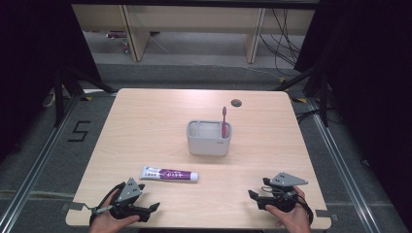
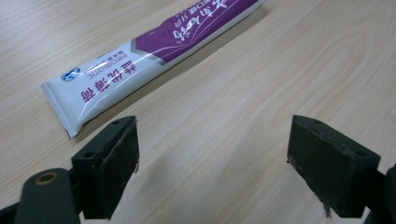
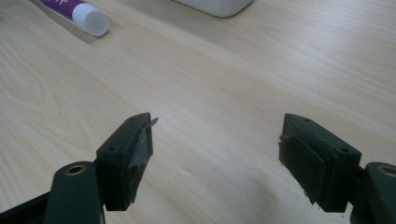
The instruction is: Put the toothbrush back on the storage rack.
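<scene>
**Toothpaste tube lying free near the desk's front edge**

The toothpaste tube [image 1: 169, 174] is lying flat left of centre, cap pointing right, with bare desk [image 1: 145, 126] around it. The left tongs [image 1: 150, 209] are resting at the near-left edge, gaping wide and gripping nothing, just short of the tube's flat end. The right tongs [image 1: 254, 199] are sitting near the near-right edge, equally wide and empty. The grey holder [image 1: 209, 141] with a toothbrush [image 1: 224, 121] is standing farther back.

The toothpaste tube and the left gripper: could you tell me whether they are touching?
Apart. The left gripper view shows bare table between the open left gripper and the toothpaste tube.
</scene>
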A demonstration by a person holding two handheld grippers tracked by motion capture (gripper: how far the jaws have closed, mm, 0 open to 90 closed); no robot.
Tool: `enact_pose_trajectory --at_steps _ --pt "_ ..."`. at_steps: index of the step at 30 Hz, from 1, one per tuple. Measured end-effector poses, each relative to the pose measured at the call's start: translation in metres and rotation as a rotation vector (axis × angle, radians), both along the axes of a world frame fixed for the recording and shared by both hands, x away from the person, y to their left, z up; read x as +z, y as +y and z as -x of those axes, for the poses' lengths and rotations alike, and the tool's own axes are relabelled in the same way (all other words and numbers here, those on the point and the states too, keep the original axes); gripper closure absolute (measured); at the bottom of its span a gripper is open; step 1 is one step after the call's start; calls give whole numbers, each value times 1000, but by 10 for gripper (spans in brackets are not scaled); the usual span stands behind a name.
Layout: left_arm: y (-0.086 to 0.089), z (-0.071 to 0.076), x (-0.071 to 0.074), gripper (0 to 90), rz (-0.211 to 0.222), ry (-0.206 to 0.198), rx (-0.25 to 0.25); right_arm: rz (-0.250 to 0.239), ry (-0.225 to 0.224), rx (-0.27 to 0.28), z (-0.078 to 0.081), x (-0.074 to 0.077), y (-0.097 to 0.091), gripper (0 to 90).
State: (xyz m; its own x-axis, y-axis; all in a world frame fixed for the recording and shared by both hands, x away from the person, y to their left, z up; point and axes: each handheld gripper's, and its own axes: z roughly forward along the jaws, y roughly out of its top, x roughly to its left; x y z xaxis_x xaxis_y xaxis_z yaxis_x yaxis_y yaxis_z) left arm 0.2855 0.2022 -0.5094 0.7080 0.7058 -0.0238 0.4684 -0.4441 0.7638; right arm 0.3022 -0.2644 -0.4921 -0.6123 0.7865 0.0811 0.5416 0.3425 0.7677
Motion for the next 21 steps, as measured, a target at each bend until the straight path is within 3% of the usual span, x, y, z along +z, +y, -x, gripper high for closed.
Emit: enact_pose_trajectory --at_steps 2,3,6,8,9,10,11,12,13,14,15,17,18,20,21 --pt "0 0 0 163 -8 4 -1 -23 27 29 1 -1 -1 263" --pt "0 0 0 163 -9 5 -2 -34 37 17 3 -1 -1 263" --pt "-1 0 0 163 -1 1 -2 -13 17 5 8 0 -1 263" --pt "-1 -1 0 163 4 -3 -4 -25 40 -1 12 0 0 262" --pt "0 -1 0 163 6 -3 -5 -23 22 14 12 -2 -1 262" --pt "0 -1 0 163 6 -4 -5 -37 44 14 14 -1 0 262" --pt "0 -1 1 163 -1 1 -1 -30 38 20 14 -1 -2 262" --pt "0 -1 0 163 1 0 0 -28 51 -8 18 -1 -1 261" --pt "-1 -1 1 163 -2 1 -2 -12 21 11 17 -2 -3 260" --pt "-1 -1 1 163 -2 1 -2 -12 21 11 17 -2 -3 260" --pt "-1 -1 1 163 -7 4 -5 -33 52 8 21 -2 -3 259" --pt "1 -2 1 163 -30 0 -11 -9 18 11 21 -3 -5 257" --pt "0 -1 1 163 -14 2 -5 -23 42 -8 25 -2 -4 257" --pt "0 -1 1 162 -15 3 -4 -10 29 16 25 -3 -6 257" --pt "0 -2 1 162 -29 1 -11 -31 52 -3 28 -3 -4 257"
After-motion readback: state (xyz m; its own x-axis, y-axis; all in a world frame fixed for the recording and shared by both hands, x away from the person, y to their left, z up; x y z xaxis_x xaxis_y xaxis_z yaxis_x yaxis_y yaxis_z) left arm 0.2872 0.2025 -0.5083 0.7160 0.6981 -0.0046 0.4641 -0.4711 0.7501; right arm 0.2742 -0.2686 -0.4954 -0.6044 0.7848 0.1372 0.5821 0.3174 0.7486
